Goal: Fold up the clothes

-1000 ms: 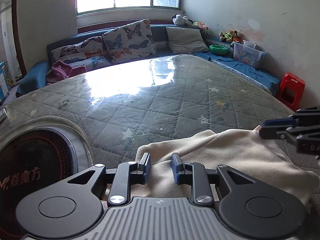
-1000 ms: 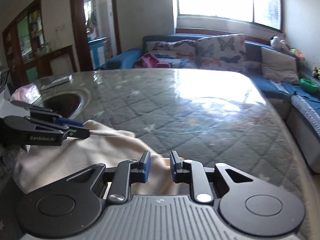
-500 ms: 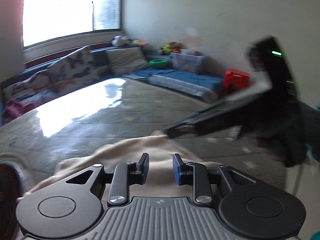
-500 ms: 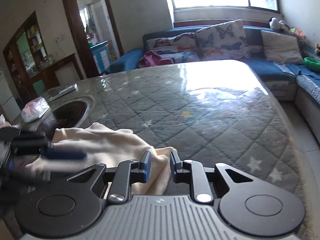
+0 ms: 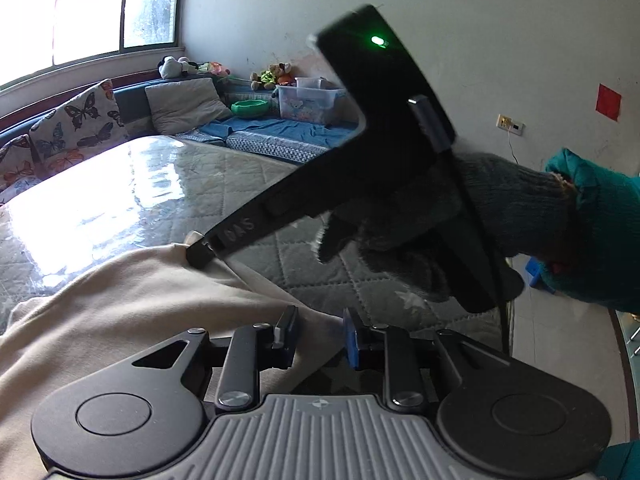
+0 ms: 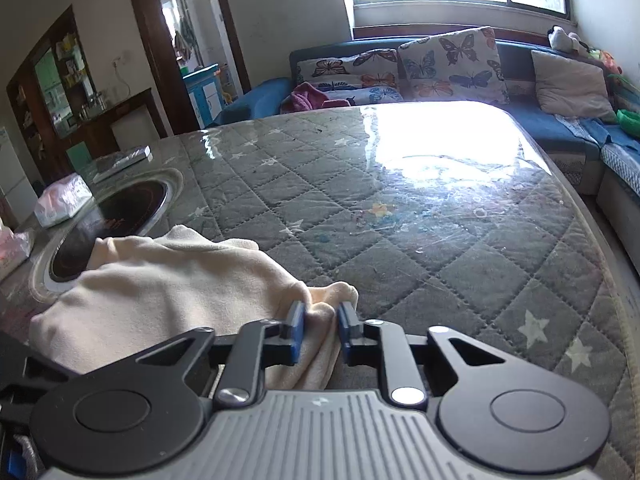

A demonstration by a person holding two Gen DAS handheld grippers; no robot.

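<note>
Left wrist view: one cream garment (image 5: pixel 132 304) bunched on quilted table (image 5: pixel 192 184). My left gripper (image 5: pixel 319 338) low over its near edge, fingers slightly apart, cloth under gap; grip on it cannot tell. My right gripper (image 5: pixel 199 255) crosses frame, tip clamped on one raised fold, one gloved hand (image 5: pixel 472 220) behind it, teal sleeve (image 5: pixel 596 232).

Right wrist view: right gripper (image 6: pixel 319 330) narrowly parted, two blue pads (image 6: pixel 297 330) pinching cloth edge. Garment (image 6: pixel 168 280) lies at table's near left, overlapping one round inset burner (image 6: pixel 112 220). Two butterfly cushions (image 6: pixel 452 66) on sofa (image 6: pixel 256 98) beyond.
</note>
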